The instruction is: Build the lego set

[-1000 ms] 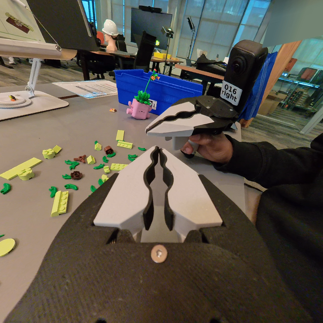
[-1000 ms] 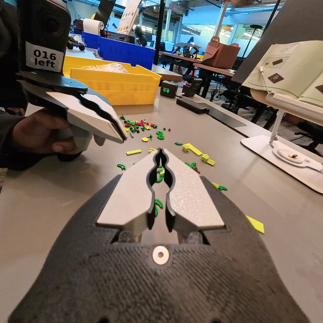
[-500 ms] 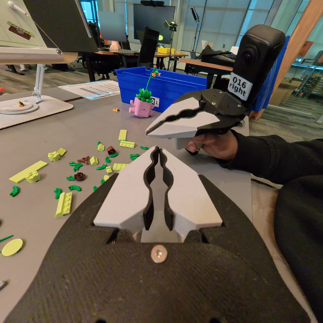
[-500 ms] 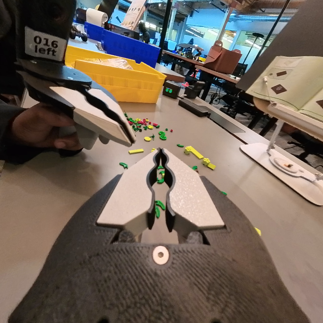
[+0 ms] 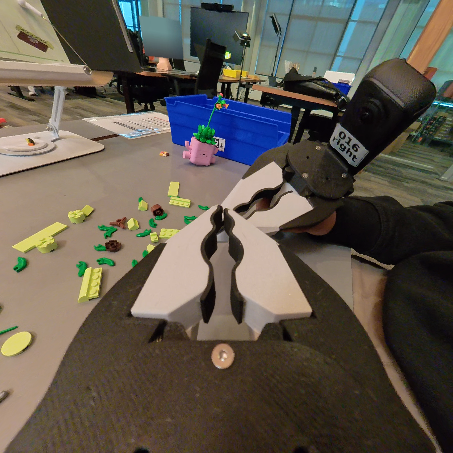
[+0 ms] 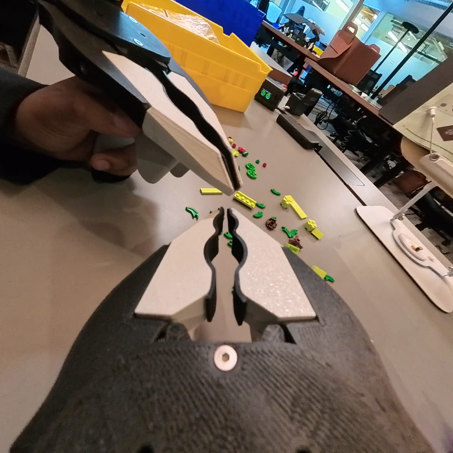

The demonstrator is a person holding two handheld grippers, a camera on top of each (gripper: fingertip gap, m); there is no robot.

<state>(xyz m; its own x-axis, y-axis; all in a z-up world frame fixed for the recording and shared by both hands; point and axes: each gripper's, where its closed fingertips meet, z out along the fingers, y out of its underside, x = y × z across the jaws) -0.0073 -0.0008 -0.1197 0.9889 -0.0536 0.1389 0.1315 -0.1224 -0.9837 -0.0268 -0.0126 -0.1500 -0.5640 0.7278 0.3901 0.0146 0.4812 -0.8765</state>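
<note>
Loose lego pieces lie scattered on the grey table (image 5: 73, 186): lime plates (image 5: 90, 284), green leaves (image 5: 106, 261), a brown round piece (image 5: 112, 245) and a lime round tile (image 5: 16, 340). My left gripper (image 5: 223, 210) is shut and empty, held low over the table. My right gripper (image 6: 225, 210) is shut and empty, tilted down, with its tips just below the left gripper's tips (image 6: 234, 189). A lime studded plate (image 6: 245, 199) and green leaves (image 6: 192, 212) lie just beyond both tips. A finished pink lego pot with a plant (image 5: 199, 153) stands farther back.
A blue bin (image 5: 245, 127) stands behind the pink pot. A yellow bin (image 6: 208, 61) stands at the far side. A white book stand (image 5: 49, 147) holds an open booklet (image 5: 27, 36) at the table's edge. A person's dark sleeves (image 5: 367, 228) hold both grippers. Only a small space, under 4 cm, lies between the two pairs of fingers. The brown round piece (image 5: 112, 245) lies around 12 cm away from my right fingertips. My right wrist view (image 6: 271, 224) looks at it from another angle. My right tips are roughly 15 cm from the lime round tile (image 5: 16, 340).
The right gripper has tipped downward and come closer to the left gripper. Their tips now almost meet low over the table. Both stay shut.
</note>
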